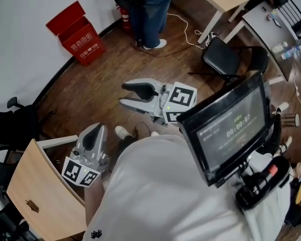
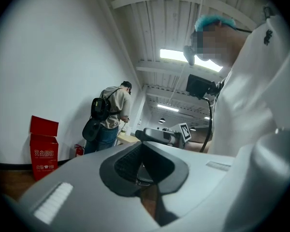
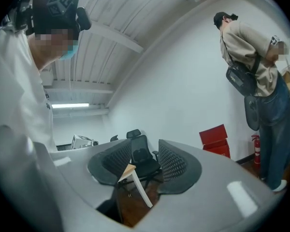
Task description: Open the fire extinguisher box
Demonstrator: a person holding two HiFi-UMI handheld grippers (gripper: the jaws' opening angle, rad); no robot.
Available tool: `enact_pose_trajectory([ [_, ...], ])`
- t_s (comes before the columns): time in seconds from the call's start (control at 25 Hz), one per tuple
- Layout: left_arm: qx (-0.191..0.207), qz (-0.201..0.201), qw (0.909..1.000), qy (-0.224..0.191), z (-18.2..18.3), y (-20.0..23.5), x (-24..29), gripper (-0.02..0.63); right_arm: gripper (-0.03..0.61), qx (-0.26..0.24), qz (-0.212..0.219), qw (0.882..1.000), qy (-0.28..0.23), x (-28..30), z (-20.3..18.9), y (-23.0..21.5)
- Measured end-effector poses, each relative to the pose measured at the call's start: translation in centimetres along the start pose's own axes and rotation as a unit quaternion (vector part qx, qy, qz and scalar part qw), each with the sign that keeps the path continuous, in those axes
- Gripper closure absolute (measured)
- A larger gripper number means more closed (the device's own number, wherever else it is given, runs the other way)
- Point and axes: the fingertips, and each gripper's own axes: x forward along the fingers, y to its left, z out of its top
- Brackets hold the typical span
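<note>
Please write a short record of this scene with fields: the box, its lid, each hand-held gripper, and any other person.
box: red box on the floor, against the wall
lid: lid raised, so the box looks already open
left hand-held gripper: jaws together, nothing held, away from the box
right hand-held gripper: jaws apart, nothing between them, away from the box
other person: person standing right of the box, extinguisher beside the feet

standing person [image 1: 149,9] cut off above the hips, red box [image 1: 78,34] print unreadable, extinguisher [image 1: 125,18] half hidden
</note>
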Motion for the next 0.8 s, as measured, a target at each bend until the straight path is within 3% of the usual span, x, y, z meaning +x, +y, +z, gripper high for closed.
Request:
enact_pose_trajectory([
  [0.52,0.016,-0.004,0.9998,0.008,-1.2,-5.7,0.3,0.614,0.414,-0.020,0.015,1.000,-0.010,-4.2,0.0,3.7],
  [0.8,0.012,-0.008,0.9999,0.009,-1.8,-5.9,0.6,0.614,0.416,-0.035,0.008,0.999,-0.001,-4.7,-0.2,3.5],
])
